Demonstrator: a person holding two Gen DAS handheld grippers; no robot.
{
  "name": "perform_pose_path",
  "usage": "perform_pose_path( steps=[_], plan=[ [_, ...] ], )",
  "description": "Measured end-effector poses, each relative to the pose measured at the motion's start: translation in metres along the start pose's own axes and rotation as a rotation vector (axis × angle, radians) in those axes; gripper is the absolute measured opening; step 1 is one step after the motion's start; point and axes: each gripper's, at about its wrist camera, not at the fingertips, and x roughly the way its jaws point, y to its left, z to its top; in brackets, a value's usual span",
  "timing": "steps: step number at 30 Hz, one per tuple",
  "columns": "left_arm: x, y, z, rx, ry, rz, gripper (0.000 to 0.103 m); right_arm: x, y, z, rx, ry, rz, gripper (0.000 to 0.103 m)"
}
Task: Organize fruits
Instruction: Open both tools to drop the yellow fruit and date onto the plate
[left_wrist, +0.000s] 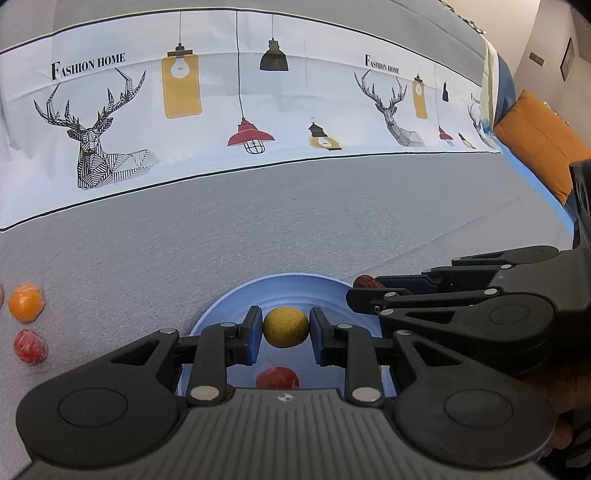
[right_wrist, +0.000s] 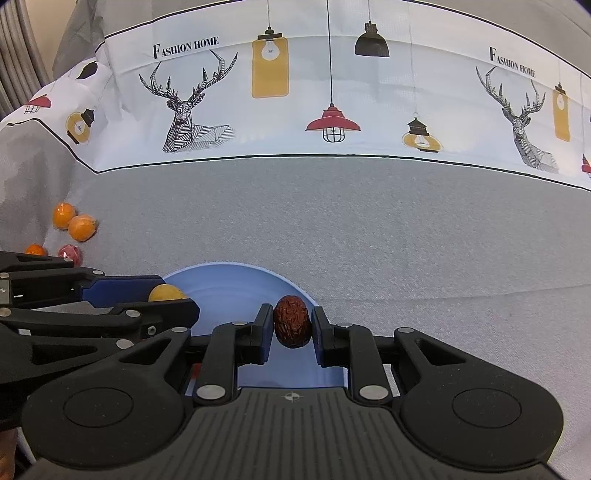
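Two grippers are over the blue plate (left_wrist: 236, 299) at once, each with a fruit pinched between its pads. Left gripper (left_wrist: 286, 328) is clamped on a round yellow fruit (left_wrist: 286, 327), held above the plate's middle. Right gripper (right_wrist: 292, 326) is closed on a wrinkly red date (right_wrist: 292, 320), sitting over the plate's right rim. A red fruit (left_wrist: 277, 377) is already lying in the plate, right below the left fingers. Off to the left on the grey cloth (right_wrist: 369, 229) there's loose stuff: two oranges (right_wrist: 82, 228) touching each other, a third orange and a red fruit nearer the left gripper's arm. Printed deer-and-lamp band (right_wrist: 332, 92) runs across the back.
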Motion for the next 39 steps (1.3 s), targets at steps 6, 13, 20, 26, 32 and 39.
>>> perform_pose_path(
  steps=[6, 13, 20, 26, 32, 39],
  plan=[
    [-0.001, 0.000, -0.001, 0.000, 0.001, -0.001, 0.030, 0.001, 0.001, 0.000, -0.003, 0.001, -0.002, 0.023],
    [-0.001, 0.000, -0.001, 0.002, 0.002, -0.001, 0.030, 0.001, 0.001, -0.001, -0.003, 0.002, -0.002, 0.023],
    [-0.001, 0.001, -0.002, -0.004, 0.010, -0.005, 0.030, 0.003, 0.003, -0.002, -0.001, 0.013, -0.001, 0.023],
    [-0.002, 0.008, -0.001, -0.030, 0.015, 0.003, 0.040, 0.008, 0.003, -0.003, 0.000, 0.043, -0.014, 0.032],
    [-0.002, 0.013, 0.000, -0.053, 0.012, 0.018, 0.040, 0.007, 0.005, -0.003, -0.002, 0.040, -0.023, 0.042],
    [-0.002, 0.014, 0.001, -0.061, 0.006, 0.027, 0.040, 0.006, 0.005, -0.004, 0.003, 0.037, -0.027, 0.042]
  ],
)
